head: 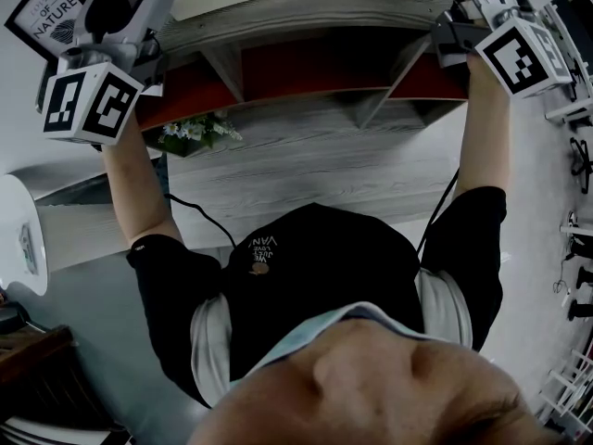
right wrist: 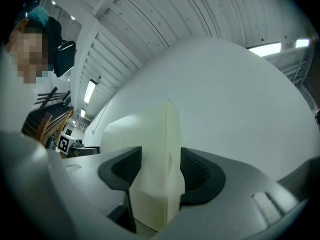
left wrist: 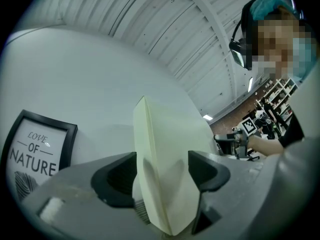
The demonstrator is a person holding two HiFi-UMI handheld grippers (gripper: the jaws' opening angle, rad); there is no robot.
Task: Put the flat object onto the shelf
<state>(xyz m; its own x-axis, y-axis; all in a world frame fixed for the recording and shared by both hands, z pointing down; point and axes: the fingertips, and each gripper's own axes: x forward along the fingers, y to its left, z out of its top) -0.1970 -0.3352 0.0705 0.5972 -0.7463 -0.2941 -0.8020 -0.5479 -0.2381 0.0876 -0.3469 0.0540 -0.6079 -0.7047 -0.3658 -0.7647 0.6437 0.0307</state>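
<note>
1. Black-framed print lettered "LOVE OF NATURE" [head: 44,14]: far left, against the white wall, just beside the left tongs.
2. Left tongs [left wrist: 162,171]: raised overhead, spread wide. The panel's end stands between the pads, which sit close on each side without clearly pressing.
3. Cream flat rectangular panel [left wrist: 160,149]: on edge, upright, running from the left tongs across to the right tongs at the level of the shelf's top board. Whether it rests on that board cannot be told.
4. Grey wood-grain shelf with red-brown back panels [head: 306,21]: below the panel, split by slanted dividers into compartments.
5. Small sprig of white flowers with green leaves [head: 196,130]: in the left compartment, well clear of the panel.
6. Right tongs [right wrist: 161,169]: raised, parted, the panel's other end between the ribbed pads, no firm clamp visible.
7. White wire racks [head: 574,378]: far right, well apart.
</note>
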